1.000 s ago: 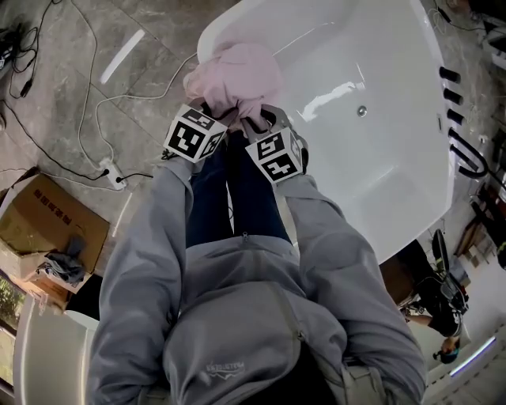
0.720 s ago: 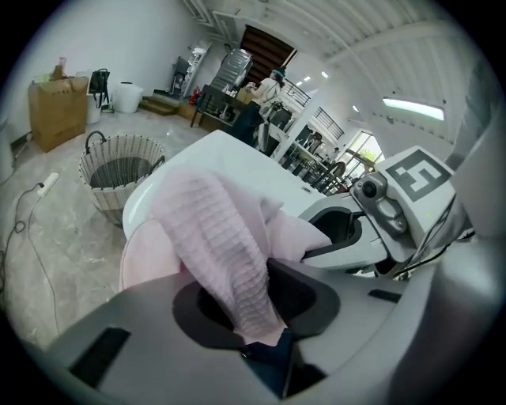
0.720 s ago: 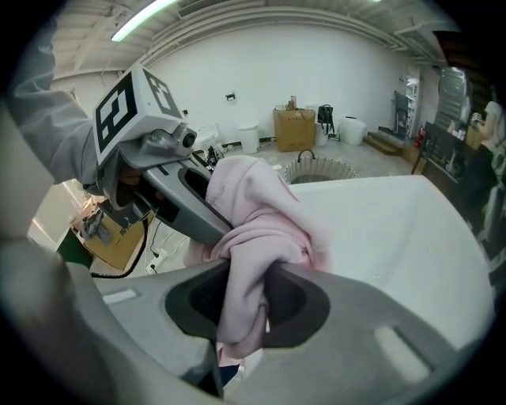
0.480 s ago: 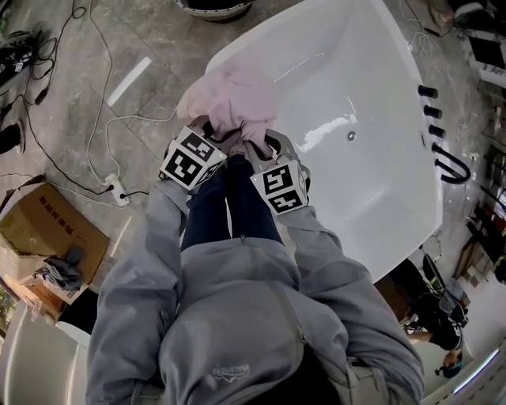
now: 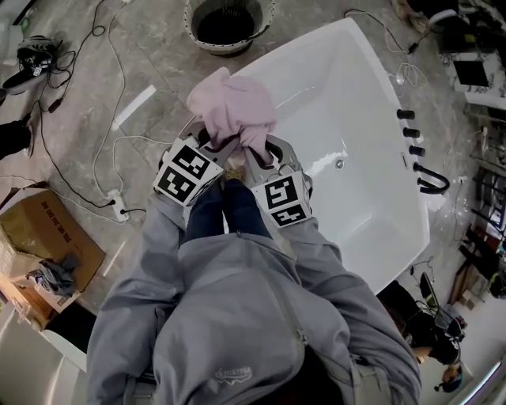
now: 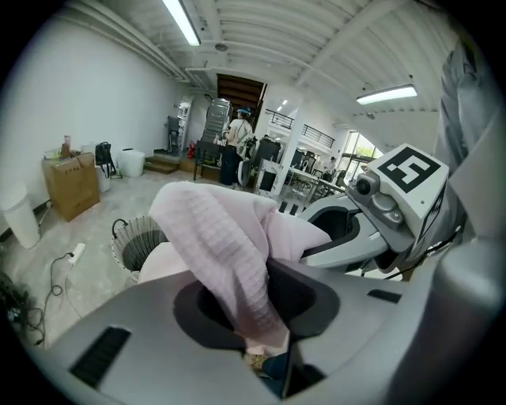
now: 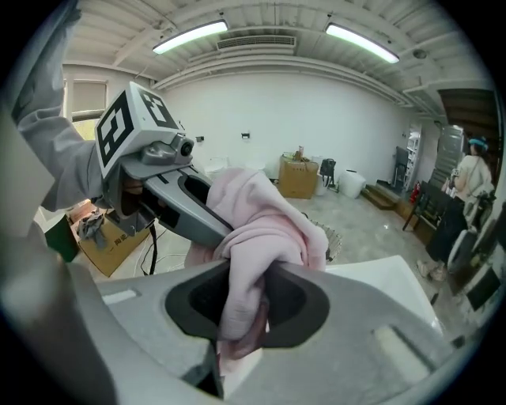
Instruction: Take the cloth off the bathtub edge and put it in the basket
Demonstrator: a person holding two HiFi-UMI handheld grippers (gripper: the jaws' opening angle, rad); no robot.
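Head view: the cloth now hangs clear of the bathtub edge, higher than before, and the basket has come into sight beyond it.

Left gripper view: the left tongs are nearly closed and pinch the cloth.

Right gripper view: the right tongs have just closed tighter on the cloth. I think the carry to the basket is next.

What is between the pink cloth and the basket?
Just a strip of bare grey floor, as the head view shows. The pink cloth is held up; the basket stands beyond it.
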